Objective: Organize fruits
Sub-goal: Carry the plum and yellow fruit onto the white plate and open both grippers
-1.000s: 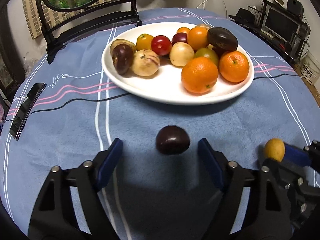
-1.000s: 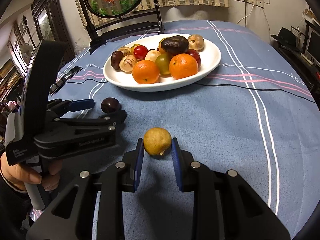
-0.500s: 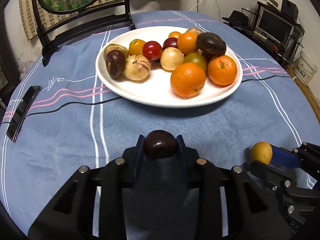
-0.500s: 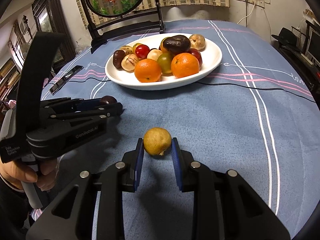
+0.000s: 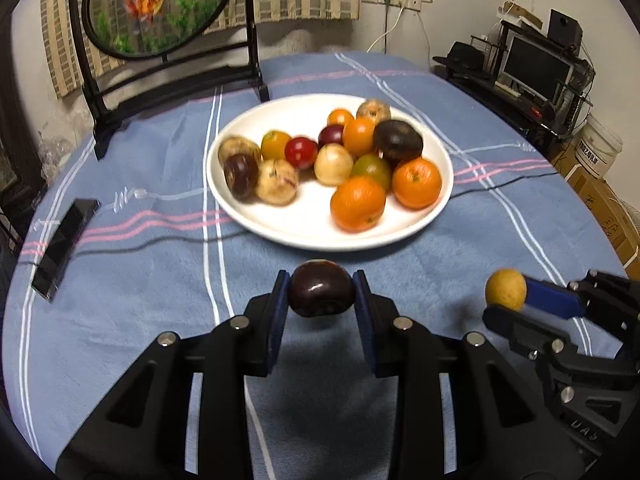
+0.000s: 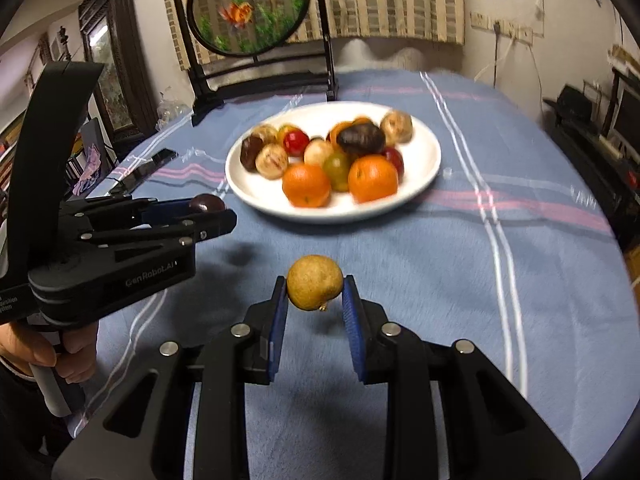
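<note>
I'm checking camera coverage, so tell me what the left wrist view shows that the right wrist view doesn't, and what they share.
Only the left wrist view shows the white bucket at the far right. Only the right wrist view shows the person's hand holding the left gripper's handle. Both show the white plate of fruit, the left gripper shut on the dark fruit, and the right gripper shut on the yellow fruit.

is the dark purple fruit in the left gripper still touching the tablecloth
Apart. In the right wrist view the dark purple fruit, clamped in the left gripper, hangs above its shadow on the tablecloth.
</note>
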A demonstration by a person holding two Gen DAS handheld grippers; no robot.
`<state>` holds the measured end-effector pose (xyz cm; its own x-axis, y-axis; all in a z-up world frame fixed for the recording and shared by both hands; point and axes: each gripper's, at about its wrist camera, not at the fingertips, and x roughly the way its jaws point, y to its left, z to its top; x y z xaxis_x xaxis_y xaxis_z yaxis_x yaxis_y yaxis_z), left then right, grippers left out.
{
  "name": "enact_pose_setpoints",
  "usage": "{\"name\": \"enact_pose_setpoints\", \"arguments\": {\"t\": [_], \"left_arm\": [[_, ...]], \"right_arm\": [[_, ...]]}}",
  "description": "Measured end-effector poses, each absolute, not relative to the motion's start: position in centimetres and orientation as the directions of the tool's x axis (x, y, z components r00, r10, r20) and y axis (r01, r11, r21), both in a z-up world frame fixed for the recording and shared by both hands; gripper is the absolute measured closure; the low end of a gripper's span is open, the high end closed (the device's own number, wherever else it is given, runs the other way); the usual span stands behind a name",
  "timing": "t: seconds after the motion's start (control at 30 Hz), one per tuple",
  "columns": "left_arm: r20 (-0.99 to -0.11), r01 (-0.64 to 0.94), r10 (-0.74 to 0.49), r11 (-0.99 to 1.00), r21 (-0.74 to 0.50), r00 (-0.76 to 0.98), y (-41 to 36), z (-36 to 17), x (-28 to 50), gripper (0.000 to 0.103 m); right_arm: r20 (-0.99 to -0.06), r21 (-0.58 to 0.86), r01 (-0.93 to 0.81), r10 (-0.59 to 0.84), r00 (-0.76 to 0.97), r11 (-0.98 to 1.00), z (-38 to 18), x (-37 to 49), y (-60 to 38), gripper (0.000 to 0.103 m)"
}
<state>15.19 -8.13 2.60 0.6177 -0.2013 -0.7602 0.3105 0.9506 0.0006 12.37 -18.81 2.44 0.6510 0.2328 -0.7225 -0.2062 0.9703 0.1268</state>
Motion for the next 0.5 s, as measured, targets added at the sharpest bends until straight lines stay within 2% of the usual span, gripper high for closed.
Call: {"name": "enact_pose_setpoints", "arguments": {"t": [0.3,0.5], "left_arm": [[-0.724,0.307,-0.207,0.952,0.007,0.657,-8.4,5.7,17.6,0.07],[-0.731,0.275,-0.204,0.961,-0.024,0.651,-8.4,5.6,20.7,0.07]], "right_arm": [[-0.651,0.056,-0.242,0.219,0.726,0.969,7.1,15.2,-18.7,0.075],[-0.65,0.043,-0.25,0.217,0.728,0.967,7.7,18.7,-18.5,0.075]]}}
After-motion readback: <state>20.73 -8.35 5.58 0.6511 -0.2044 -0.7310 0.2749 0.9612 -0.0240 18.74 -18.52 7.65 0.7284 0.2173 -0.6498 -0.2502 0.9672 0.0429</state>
